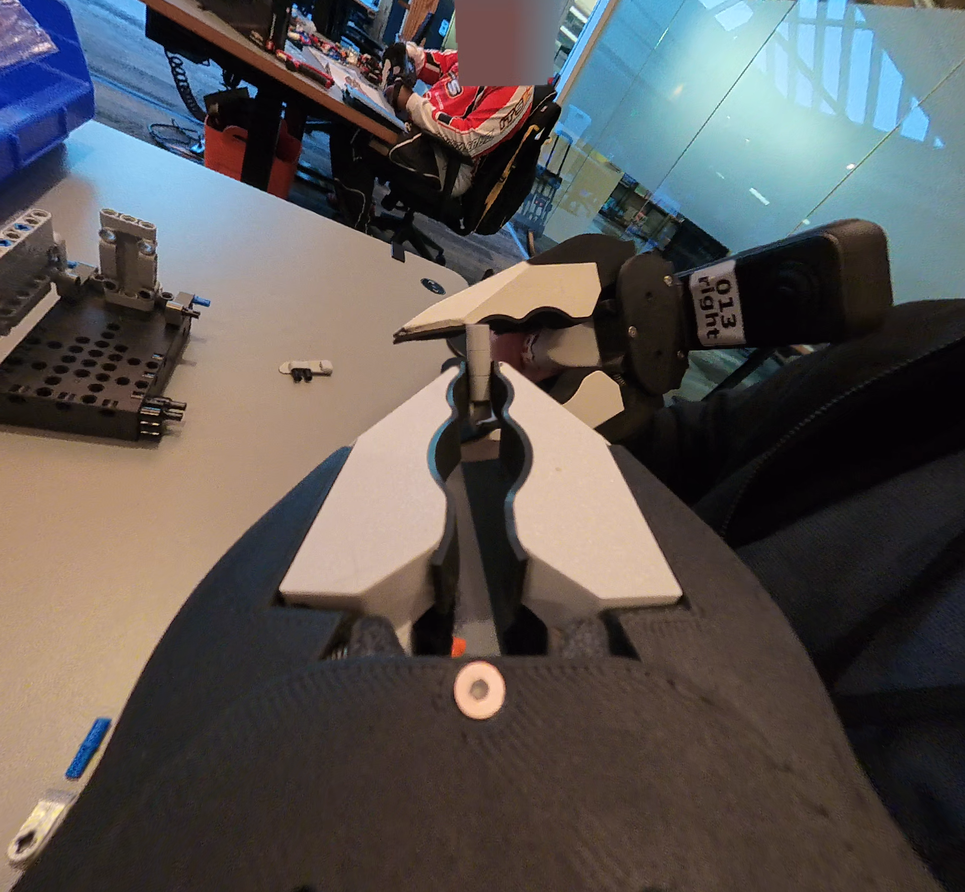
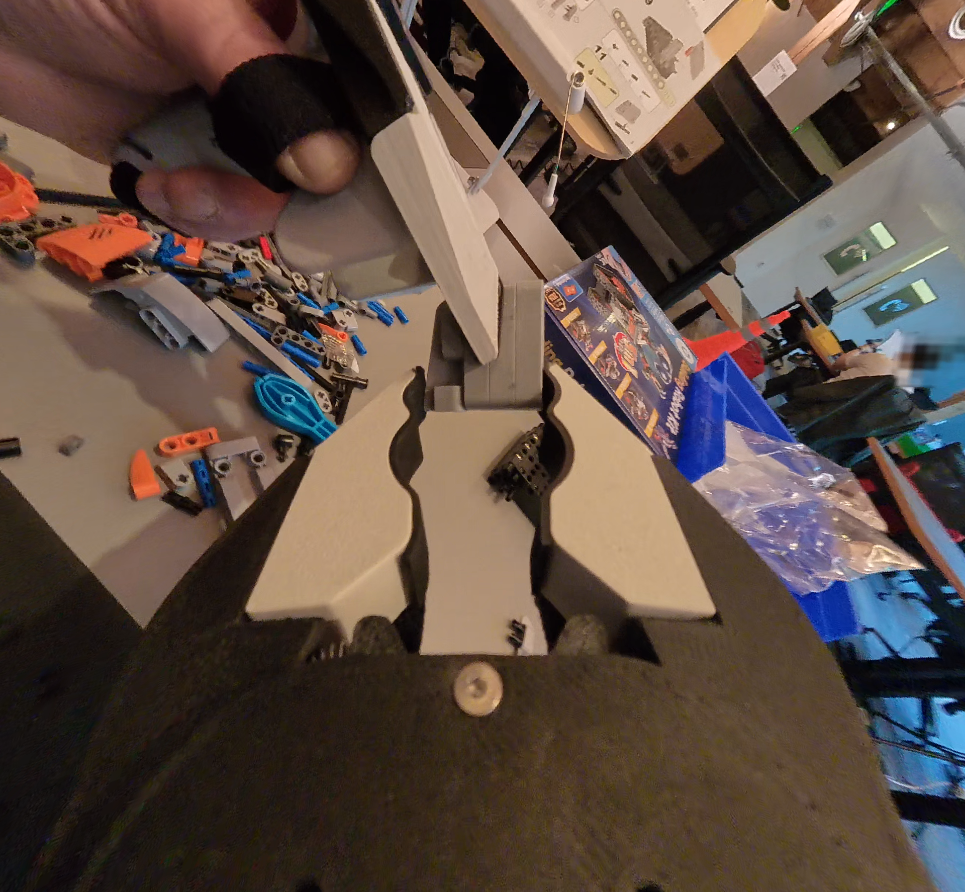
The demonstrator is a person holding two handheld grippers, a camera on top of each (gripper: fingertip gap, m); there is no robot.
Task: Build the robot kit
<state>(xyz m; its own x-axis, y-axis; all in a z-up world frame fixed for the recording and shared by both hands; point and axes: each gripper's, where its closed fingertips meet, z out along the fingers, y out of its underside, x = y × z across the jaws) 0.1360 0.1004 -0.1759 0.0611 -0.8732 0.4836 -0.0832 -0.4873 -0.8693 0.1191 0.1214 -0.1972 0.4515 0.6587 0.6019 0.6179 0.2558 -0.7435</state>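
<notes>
My left gripper (image 1: 478, 377) is shut on the narrow sides of a small grey building-brick piece (image 1: 478, 355) and holds it above the grey table (image 1: 250, 475). My right gripper (image 2: 483, 380) closes on the broad sides of the same grey piece (image 2: 514, 344). In the left wrist view the right gripper (image 1: 459, 339) comes in from the right, its upper finger over the piece's top. In the right wrist view a left finger (image 2: 444, 250) reaches in from the upper left, held by a hand (image 2: 156, 83).
A black perforated base with grey parts (image 1: 94, 370) stands at the left, a small pale piece with black pins (image 1: 305, 368) beside it. A pile of loose parts (image 2: 271, 292), a toy box (image 2: 616, 360), a blue bin with bags (image 2: 731, 423) and a manual (image 2: 626, 5) lie farther off. A person (image 1: 459, 120) sits beyond.
</notes>
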